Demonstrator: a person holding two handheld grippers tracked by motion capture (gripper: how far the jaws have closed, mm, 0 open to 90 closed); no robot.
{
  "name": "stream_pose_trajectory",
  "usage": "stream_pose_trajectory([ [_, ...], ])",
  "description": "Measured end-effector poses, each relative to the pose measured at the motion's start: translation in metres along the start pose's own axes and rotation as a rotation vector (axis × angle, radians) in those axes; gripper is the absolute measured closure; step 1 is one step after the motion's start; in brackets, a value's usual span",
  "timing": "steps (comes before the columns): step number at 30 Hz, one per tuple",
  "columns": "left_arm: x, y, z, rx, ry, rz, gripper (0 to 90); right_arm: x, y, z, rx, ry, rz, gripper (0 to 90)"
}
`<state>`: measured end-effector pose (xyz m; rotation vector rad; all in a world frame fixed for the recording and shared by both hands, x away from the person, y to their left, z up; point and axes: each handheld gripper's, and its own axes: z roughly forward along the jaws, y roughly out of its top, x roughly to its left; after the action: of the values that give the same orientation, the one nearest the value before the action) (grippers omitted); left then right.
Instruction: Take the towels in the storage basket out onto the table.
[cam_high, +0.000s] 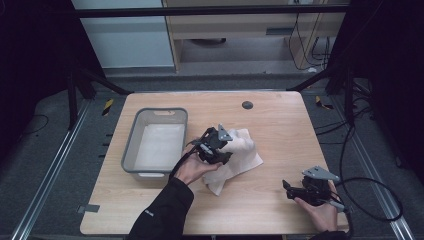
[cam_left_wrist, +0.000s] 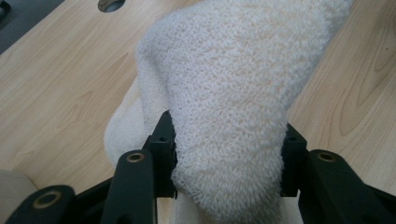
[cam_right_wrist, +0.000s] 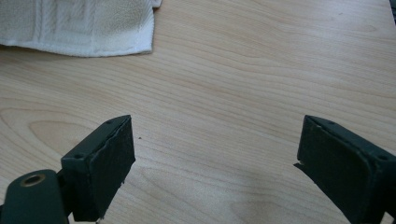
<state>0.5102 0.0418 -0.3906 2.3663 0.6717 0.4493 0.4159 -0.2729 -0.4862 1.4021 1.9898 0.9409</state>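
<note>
Mid-table, left gripper (cam_high: 223, 148) jaws pinch bunched towel (cam_left_wrist: 233, 93); right gripper (cam_right_wrist: 215, 163) jaws wide, well apart.

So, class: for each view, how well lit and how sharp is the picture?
High view: table lit, surroundings nearly black. Left gripper view: towel weave crisp, evenly lit. Right gripper view: wood grain sharp, soft shadow between the open right gripper jaws.

Item count, table (cam_high: 280, 145):
- Towel (cam_high: 237, 152): one, white, near the table's middle.
- Bin (cam_high: 131, 150): one, grey, toward the left edge.
- Grommet (cam_high: 247, 105): one, dark, round, near the far edge.
- Grippers: two, the left gripper (cam_high: 220, 147) and the right gripper (cam_high: 290, 189).
</note>
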Motion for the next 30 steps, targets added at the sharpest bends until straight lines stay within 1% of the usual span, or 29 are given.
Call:
stream_pose_trajectory([
  [3, -0.001, -0.003, 0.002, -0.005, 0.002, 0.003, 50.2, 0.0, 0.0, 0.0, 0.001, -0.002, -0.002, 10.9],
  [5, -0.001, -0.007, 0.004, -0.007, -0.001, -0.003, 46.3, 0.0, 0.0, 0.001, 0.001, -0.003, -0.012, 10.8],
  [7, -0.001, -0.008, 0.005, -0.004, -0.001, -0.003, 45.4, 0.0, 0.0, 0.001, 0.003, -0.004, -0.016, 10.8],
  [12, -0.003, -0.013, 0.006, -0.017, -0.002, -0.004, 41.2, 0.0, 0.0, 0.001, 0.003, -0.003, -0.017, 10.7],
  [16, -0.003, -0.014, 0.007, -0.005, -0.007, -0.003, 36.0, 0.001, -0.001, 0.001, 0.005, -0.002, -0.017, 10.6],
  [19, -0.003, -0.015, 0.006, -0.01, -0.002, -0.003, 34.2, 0.001, -0.001, 0.001, 0.005, -0.002, -0.018, 10.6],
  [23, -0.005, -0.016, 0.001, -0.018, -0.013, 0.001, 27.4, 0.001, -0.001, 0.001, 0.004, 0.0, -0.018, 10.4],
  [30, -0.006, -0.02, -0.008, -0.031, -0.031, 0.004, 23.0, 0.001, -0.001, 0.001, 0.005, 0.001, -0.015, 10.2],
])
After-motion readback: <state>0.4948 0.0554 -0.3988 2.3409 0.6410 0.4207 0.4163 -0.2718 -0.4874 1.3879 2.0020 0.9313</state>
